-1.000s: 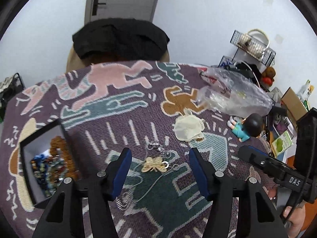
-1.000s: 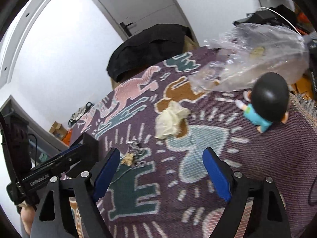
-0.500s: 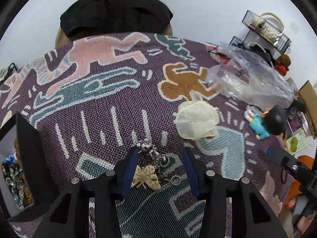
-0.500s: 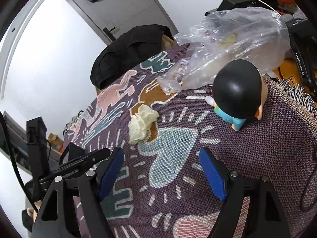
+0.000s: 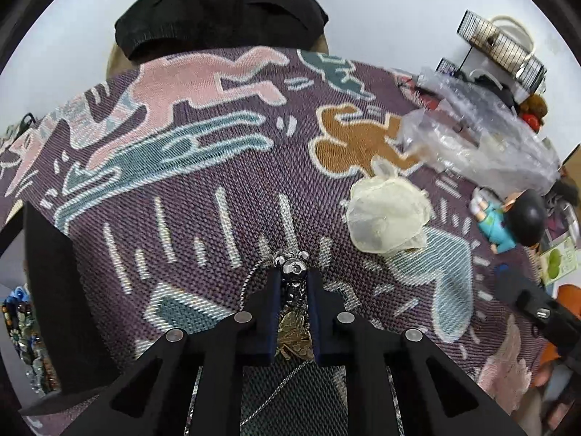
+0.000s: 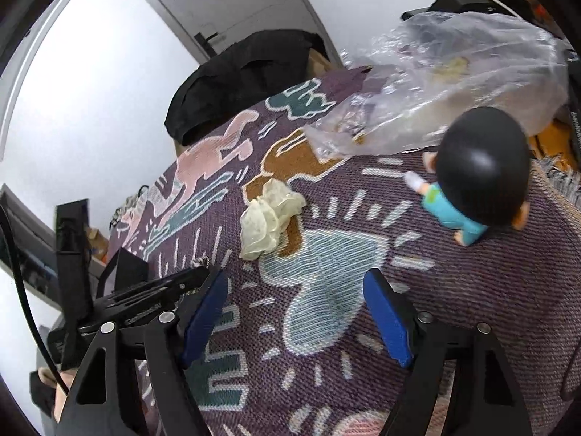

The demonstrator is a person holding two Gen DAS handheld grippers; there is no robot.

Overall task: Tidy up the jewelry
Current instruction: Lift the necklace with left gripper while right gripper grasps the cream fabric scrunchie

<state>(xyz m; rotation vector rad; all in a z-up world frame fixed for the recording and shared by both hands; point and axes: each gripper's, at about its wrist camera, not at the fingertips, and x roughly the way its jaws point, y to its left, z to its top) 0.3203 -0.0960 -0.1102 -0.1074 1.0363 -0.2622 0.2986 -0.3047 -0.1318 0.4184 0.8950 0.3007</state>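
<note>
The left gripper (image 5: 294, 283) has its jaws pressed so close around the silver bear charm (image 5: 292, 267) that the charm's lower part and most of the gold butterfly pendant (image 5: 293, 330) behind it are hidden, and the thin chain (image 5: 254, 279) is lost under the fingers. At the left edge of the left wrist view, the black box (image 5: 51, 283) is cut off and its beads (image 5: 21, 323) are blurred. In the right wrist view, the clear plastic bag (image 6: 454, 83) holds contents too hazy to tell.

Black gripper (image 5: 294, 283) frames, blue pads (image 6: 386, 321), silver screws
</note>
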